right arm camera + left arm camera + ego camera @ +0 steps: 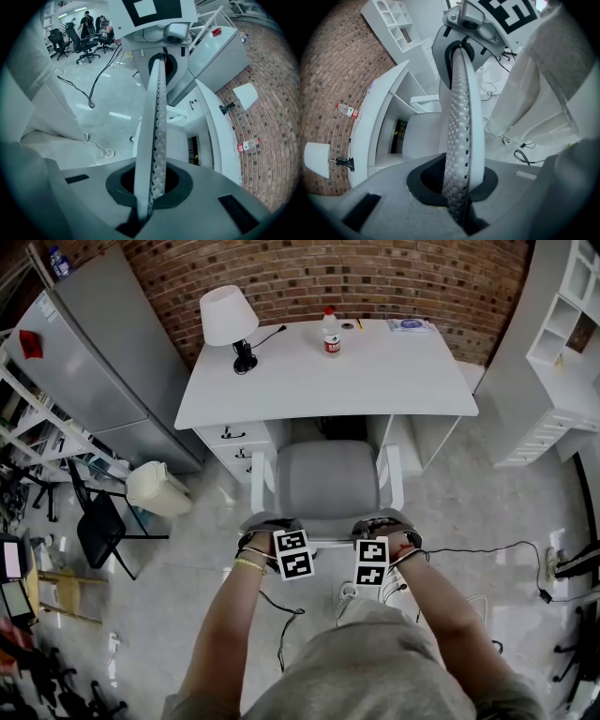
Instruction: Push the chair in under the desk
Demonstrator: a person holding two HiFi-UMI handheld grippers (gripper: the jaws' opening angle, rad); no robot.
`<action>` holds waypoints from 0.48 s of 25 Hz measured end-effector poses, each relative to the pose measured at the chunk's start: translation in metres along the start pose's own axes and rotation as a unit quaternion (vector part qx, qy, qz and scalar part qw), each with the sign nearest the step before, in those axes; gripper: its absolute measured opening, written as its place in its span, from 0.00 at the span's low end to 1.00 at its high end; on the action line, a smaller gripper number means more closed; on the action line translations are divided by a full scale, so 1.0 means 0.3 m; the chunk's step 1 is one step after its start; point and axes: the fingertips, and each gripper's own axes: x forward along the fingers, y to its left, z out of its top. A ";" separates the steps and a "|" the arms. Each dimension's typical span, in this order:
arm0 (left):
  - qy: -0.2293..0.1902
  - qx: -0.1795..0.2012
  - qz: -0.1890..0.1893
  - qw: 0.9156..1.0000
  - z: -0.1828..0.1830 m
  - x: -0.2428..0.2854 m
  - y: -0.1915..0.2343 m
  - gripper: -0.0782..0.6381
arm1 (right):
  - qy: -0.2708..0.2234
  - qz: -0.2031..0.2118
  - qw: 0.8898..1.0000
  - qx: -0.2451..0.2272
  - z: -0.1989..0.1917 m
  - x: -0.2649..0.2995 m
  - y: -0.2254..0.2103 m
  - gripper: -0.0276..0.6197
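Holds the chair [328, 474] by the top rim of its backrest [461, 108] with both tools. Sets the left tool [267, 524] on the left end of the rim and the right tool [382, 521] on the right end, apart from each other and both pointing steeply down. Shows, in the left gripper view, a narrow closure on the rim, with perforated grey mesh and white frame pinched between the jaws. Shows the same in the right gripper view, with a tighter closure on a thinner stretch of the rim. Locates the chair on the floor [487, 502] squarely before the kneehole [342, 427] of the white desk [403, 381], facing it, with the grey seat [328, 498] between two white armrests [395, 474] and the seat's front about level with the desk's front edge; cannot tell from above whether under it. Finds the backrest well out from the desk, just in front of the person [375, 662]. Carries on the desk a white lamp [228, 315] at the rear left and a bottle [331, 334] with a red label near the rear middle. Includes a drawer unit [232, 442] under the desk's left side, a brick wall [375, 277] behind, a grey cabinet [94, 371] to the left, white shelving [562, 334] to the right, a white bin [157, 488] and a black folding chair [101, 526] on the left, and cables [487, 549] on the floor.
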 end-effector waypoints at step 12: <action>0.002 -0.004 -0.001 1.000 0.028 0.017 0.088 0.17 | -0.002 -0.002 1.000 -0.006 -0.043 0.018 -0.086 0.06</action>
